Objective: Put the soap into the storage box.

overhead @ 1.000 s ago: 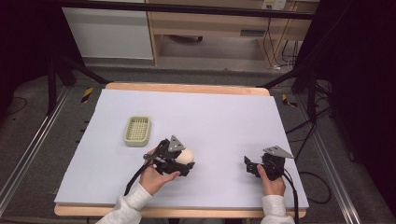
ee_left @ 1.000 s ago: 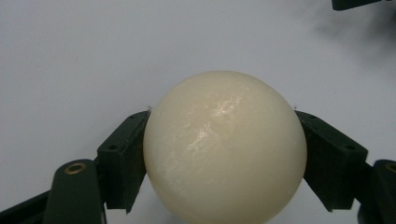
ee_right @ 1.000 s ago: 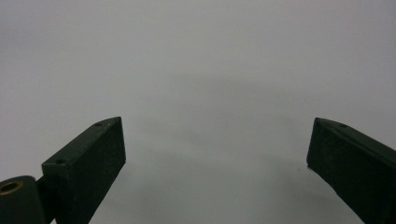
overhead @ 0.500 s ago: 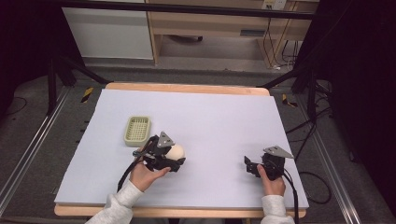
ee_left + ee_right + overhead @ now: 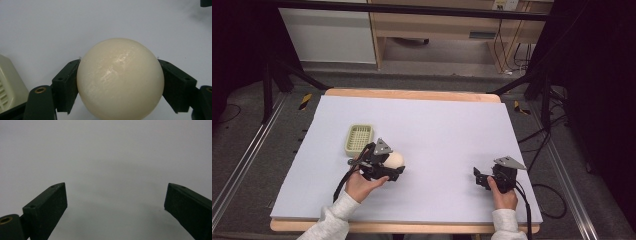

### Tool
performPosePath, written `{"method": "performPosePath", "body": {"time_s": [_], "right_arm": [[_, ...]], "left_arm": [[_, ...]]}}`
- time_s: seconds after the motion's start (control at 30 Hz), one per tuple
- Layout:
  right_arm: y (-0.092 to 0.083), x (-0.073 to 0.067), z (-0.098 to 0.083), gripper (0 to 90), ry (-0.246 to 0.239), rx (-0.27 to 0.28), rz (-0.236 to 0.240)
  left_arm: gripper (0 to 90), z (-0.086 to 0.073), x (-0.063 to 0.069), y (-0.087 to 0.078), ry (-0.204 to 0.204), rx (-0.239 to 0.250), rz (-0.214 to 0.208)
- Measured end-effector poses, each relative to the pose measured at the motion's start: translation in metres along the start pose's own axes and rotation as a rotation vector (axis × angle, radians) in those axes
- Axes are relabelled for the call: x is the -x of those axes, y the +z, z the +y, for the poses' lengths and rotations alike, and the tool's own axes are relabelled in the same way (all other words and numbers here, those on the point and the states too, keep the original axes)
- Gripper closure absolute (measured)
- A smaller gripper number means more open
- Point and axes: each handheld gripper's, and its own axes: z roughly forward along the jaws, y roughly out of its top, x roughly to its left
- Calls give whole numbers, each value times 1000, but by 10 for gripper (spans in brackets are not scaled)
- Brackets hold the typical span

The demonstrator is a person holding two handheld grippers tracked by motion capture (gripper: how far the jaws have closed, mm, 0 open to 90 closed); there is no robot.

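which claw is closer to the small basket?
Left. The left claw, shut on the cream ball, sits just beside the basket; the right claw is far across the table.

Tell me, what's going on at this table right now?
A person works at a white table with tongs in each hand. The left tongs are shut on a cream ball, gripped on both sides, just right of a small pale green basket. The right tongs rest open with nothing between their jaws, off to the right.
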Motion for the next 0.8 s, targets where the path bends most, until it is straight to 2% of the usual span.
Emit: {"method": "performPosePath", "body": {"time_s": [0.8], "right_arm": [[0,1,0,49,2,7,-2]], "left_arm": [[239,-2,-27,-21,-41,30,53]]}}
